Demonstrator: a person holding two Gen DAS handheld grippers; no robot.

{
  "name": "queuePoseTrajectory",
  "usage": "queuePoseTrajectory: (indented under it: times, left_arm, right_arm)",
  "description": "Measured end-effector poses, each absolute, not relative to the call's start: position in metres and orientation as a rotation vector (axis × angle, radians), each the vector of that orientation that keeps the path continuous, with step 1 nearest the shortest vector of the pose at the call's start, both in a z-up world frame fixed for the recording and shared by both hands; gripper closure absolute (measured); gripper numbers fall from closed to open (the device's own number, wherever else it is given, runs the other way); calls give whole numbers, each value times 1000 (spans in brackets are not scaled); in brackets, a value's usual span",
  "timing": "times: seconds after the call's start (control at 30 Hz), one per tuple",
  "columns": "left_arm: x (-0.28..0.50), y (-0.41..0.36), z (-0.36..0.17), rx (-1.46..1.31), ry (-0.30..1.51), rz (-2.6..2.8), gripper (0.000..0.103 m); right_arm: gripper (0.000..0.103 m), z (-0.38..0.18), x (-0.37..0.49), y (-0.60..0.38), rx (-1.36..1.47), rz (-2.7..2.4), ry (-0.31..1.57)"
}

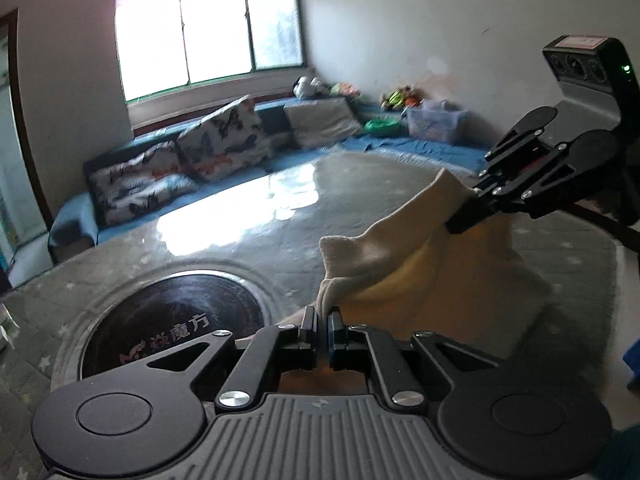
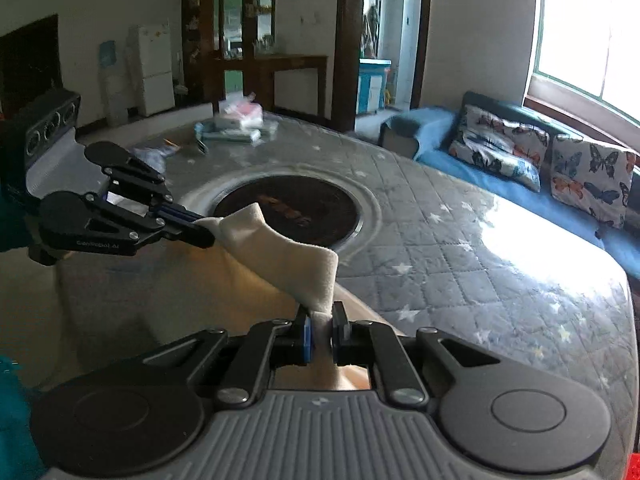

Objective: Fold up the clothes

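One cloth, two grippers, both clamped on it.
Left wrist view: left gripper (image 1: 323, 320) jaws pinch the cream cloth (image 1: 372, 248) above the tabletop (image 1: 240, 240). Right wrist view: right gripper (image 2: 320, 326) jaws grip its other corner.

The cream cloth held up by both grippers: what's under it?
Under the cloth, pinched by the left gripper and right gripper, lies the grey starred table cover. What sits directly beneath its draped lower part is hidden.

My right gripper (image 2: 322, 326) pinches a cream garment (image 2: 280, 256) at its near corner; my left gripper (image 2: 204, 228) clamps the far-left corner above the quilted table (image 2: 460, 248).
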State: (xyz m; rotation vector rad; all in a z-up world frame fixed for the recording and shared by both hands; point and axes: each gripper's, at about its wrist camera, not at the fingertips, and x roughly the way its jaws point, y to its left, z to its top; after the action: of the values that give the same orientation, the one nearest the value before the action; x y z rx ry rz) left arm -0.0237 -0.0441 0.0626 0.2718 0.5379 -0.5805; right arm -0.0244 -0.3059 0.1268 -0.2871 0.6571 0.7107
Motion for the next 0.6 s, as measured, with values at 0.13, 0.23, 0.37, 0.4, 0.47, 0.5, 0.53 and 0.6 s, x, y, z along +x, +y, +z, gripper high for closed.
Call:
queuePoseTrajectory:
  times: [0.13,0.23,0.37,0.4,0.47,0.5,0.53,0.6]
  left_arm:
    - [7,-48,38,273,600,-523,98]
    - [25,-53,23,273,628,-477,97]
    - [36,-57,12,273,666,-433,92]
    - [37,-56,12,270,670,-423,88]
    - [40,-52,14,259,667,-402,84]
    - [40,-50,16,256,664,-393,84]
    - [40,-49,18,253,660,-384,84]
    - [39,-47,24,237,646,-370,84]
  right_arm:
    - [95,99,21,-301,-250,661,692]
    - [93,77,39,-299,-219,614,710]
    - [87,52,51,-306,-140,546,745]
    - [85,53,51,-311,-121,526,742]
    - [82,54,50,-321,-83,487,735]
    - [82,54,49,-326,-64,467,731]
    - [82,56,48,-330,-50,447,723]
    - [81,65,41,-332,-48,428,691]
